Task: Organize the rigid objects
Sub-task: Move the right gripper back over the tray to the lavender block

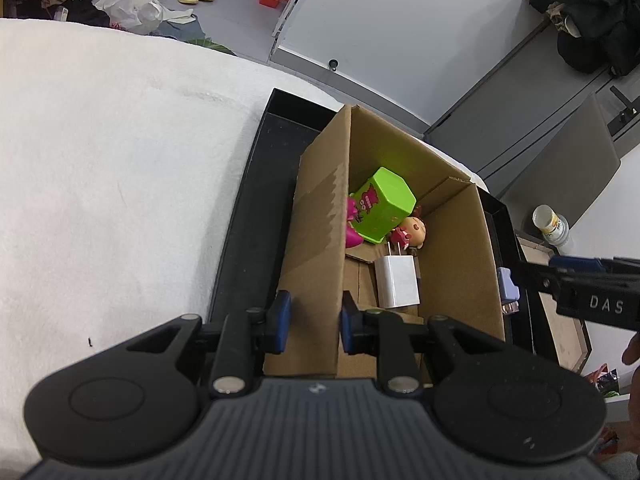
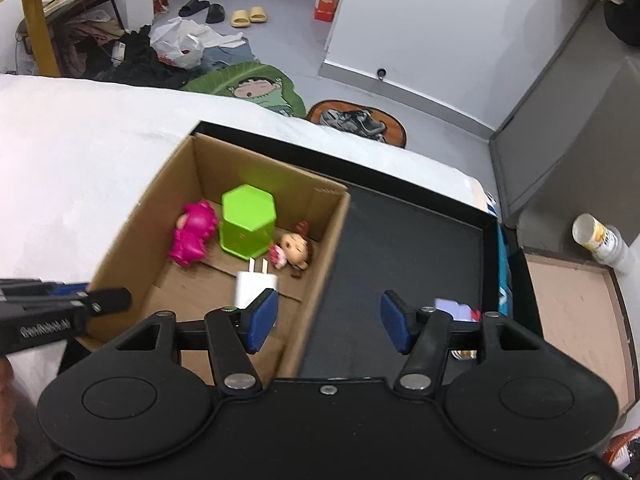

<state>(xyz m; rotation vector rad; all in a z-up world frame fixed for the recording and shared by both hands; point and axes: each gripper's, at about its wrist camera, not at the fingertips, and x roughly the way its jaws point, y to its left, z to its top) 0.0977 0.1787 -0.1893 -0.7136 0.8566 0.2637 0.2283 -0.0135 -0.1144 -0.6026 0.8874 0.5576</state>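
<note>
Left wrist view: the left gripper (image 1: 314, 322) has its blue pads either side of the near left wall of the cardboard box (image 1: 316, 240), pinching that wall between them. The box sits inside a shallow black tray (image 1: 256, 184) on a white cloth-covered surface (image 1: 120, 160). Down in the box, a green hexagonal container (image 1: 386, 204) stands at the far end, a pink toy figure (image 1: 352, 224) just to its left, a small doll with a round face (image 1: 412, 232) just to its right, and a white charger plug (image 1: 398, 282) lying closer in, prongs pointing toward the green container. Over on the right wrist view, the right gripper (image 2: 328, 320) hangs above the tray with its pads spread wide and nothing between them, the left pad over the box's near right corner, the right pad over the dark tray floor. A small lilac object (image 2: 454, 308) lies in the tray just past the right pad, outside the box. Beyond the tray's right edge, a white bottle (image 2: 600, 240) stands on a wooden board (image 2: 572, 312).
</note>
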